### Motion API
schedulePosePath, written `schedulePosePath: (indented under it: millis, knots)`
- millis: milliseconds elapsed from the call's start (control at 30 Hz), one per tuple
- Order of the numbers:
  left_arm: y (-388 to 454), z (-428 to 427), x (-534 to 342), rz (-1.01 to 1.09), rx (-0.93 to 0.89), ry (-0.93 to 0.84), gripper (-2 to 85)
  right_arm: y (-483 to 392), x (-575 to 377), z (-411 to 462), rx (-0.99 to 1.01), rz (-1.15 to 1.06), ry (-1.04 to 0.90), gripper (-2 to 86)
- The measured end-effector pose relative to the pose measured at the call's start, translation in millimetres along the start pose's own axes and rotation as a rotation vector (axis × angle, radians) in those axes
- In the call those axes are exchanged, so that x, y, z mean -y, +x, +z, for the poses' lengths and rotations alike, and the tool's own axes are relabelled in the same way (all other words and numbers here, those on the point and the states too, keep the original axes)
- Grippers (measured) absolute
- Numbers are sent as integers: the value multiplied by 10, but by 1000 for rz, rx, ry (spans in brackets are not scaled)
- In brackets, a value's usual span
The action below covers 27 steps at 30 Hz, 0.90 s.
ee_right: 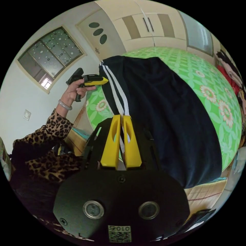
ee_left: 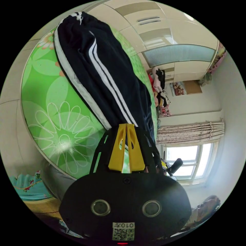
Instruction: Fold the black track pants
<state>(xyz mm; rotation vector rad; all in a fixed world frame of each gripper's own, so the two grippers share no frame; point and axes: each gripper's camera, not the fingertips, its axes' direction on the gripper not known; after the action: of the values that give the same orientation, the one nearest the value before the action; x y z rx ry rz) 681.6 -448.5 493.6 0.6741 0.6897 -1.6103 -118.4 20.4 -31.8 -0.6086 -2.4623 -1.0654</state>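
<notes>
The black track pants point(ee_left: 102, 64) with white side stripes hang lifted over a green flowered bed point(ee_left: 51, 102). My left gripper point(ee_left: 126, 124) has its yellow jaws shut on the near edge of the fabric beside the stripes. In the right gripper view the pants point(ee_right: 166, 115) spread wide and drape down onto the bed point(ee_right: 210, 84). My right gripper point(ee_right: 122, 116) is shut on the striped edge. The left gripper point(ee_right: 105, 80), held by a hand point(ee_right: 73, 92), pinches the far corner of the same striped edge.
A cream wardrobe point(ee_left: 164, 33) stands behind the bed, with a heap of clothes and toys point(ee_left: 160, 87) beside it. A curtained window point(ee_left: 187, 159) is at one side. A leopard-print sleeve point(ee_right: 43, 143) and a door point(ee_right: 100, 30) are near the bed's end.
</notes>
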Motion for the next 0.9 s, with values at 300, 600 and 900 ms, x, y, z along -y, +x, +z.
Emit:
schedulePosePath:
  millis: [300,600,900]
  knots:
    - [182,-136,-72,82,161,63,-2,508,-84,-598,13,-21,7,35]
    - [139,-85,-210,76,71,74,-3,2238,-1925,-1888,240,610,461,70]
    - [450,-204,-583,52,50,153,-1,3188,-2569,-1190,708,914,409,134]
